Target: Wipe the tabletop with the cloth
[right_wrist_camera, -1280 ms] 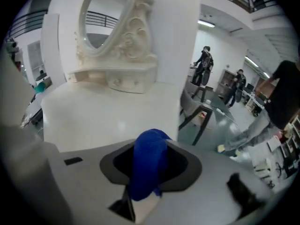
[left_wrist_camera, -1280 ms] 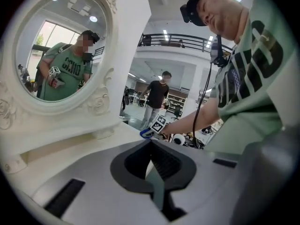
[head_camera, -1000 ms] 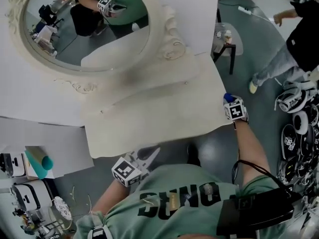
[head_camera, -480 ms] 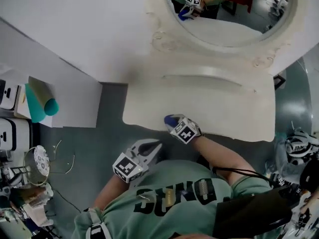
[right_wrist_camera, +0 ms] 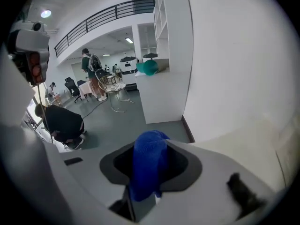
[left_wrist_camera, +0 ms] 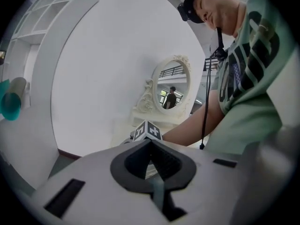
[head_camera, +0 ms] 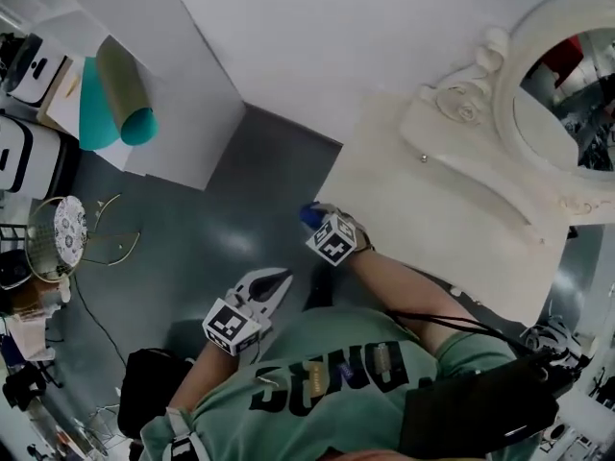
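The cream tabletop (head_camera: 432, 224) runs across the right half of the head view. My right gripper (head_camera: 315, 221) is shut on a blue cloth (head_camera: 308, 215) at the table's near left corner. In the right gripper view the cloth (right_wrist_camera: 149, 165) bulges out between the jaws, with the tabletop (right_wrist_camera: 255, 142) off to the right. My left gripper (head_camera: 277, 280) is held off the table, close to the person's green shirt, shut and holding nothing. The left gripper view looks over its tips (left_wrist_camera: 150, 142) toward the right gripper's marker cube (left_wrist_camera: 146, 131).
An ornate oval mirror (head_camera: 562, 104) stands at the table's far side. A white wall (head_camera: 317, 27) rises behind. A white shelf unit with a teal roll (head_camera: 110, 104) and a wire stand (head_camera: 58, 238) are at left on the grey floor. People stand farther off (right_wrist_camera: 91, 74).
The right gripper has carried the blue cloth from the table's right edge along the front to the left corner. The head view has swung left. The left gripper stayed by the torso.
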Motion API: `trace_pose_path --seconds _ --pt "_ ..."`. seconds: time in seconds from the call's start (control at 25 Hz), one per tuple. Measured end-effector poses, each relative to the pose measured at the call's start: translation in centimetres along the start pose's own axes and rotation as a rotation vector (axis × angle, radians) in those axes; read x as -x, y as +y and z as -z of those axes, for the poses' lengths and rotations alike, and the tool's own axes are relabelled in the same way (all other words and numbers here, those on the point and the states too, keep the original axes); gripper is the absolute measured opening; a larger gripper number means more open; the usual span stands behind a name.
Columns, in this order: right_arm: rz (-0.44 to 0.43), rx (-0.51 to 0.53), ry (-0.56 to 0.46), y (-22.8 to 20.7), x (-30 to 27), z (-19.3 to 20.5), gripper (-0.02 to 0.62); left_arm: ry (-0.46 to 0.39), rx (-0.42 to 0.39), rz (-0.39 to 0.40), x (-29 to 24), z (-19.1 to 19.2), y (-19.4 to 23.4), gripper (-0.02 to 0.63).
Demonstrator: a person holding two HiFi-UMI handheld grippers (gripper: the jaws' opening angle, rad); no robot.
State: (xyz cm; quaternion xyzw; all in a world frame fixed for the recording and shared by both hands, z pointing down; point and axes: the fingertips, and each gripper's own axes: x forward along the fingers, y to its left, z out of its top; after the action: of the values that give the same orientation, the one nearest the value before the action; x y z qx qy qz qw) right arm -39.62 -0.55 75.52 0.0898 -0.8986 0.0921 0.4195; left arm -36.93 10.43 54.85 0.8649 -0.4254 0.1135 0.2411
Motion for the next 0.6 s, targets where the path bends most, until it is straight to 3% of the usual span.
trace_pose_path --seconds 0.16,0.28,0.44,0.6 --pt "0.028 -0.041 0.009 -1.5 1.8 1.8 0.126 0.013 -0.015 0.05 -1.8 -0.7 -0.5 0.009" --pt "0.087 -0.084 0.007 -3.5 6.3 6.5 0.126 0.049 -0.061 0.127 -5.1 -1.5 -3.6 0.009" --pt "0.182 -0.156 -0.015 -5.9 16.6 17.9 0.126 0.104 -0.158 0.243 -13.0 -2.3 -13.6 0.009" --pt "0.288 -0.271 -0.02 -8.6 29.4 32.9 0.126 0.136 -0.222 0.376 -23.5 -3.5 -27.2 0.009"
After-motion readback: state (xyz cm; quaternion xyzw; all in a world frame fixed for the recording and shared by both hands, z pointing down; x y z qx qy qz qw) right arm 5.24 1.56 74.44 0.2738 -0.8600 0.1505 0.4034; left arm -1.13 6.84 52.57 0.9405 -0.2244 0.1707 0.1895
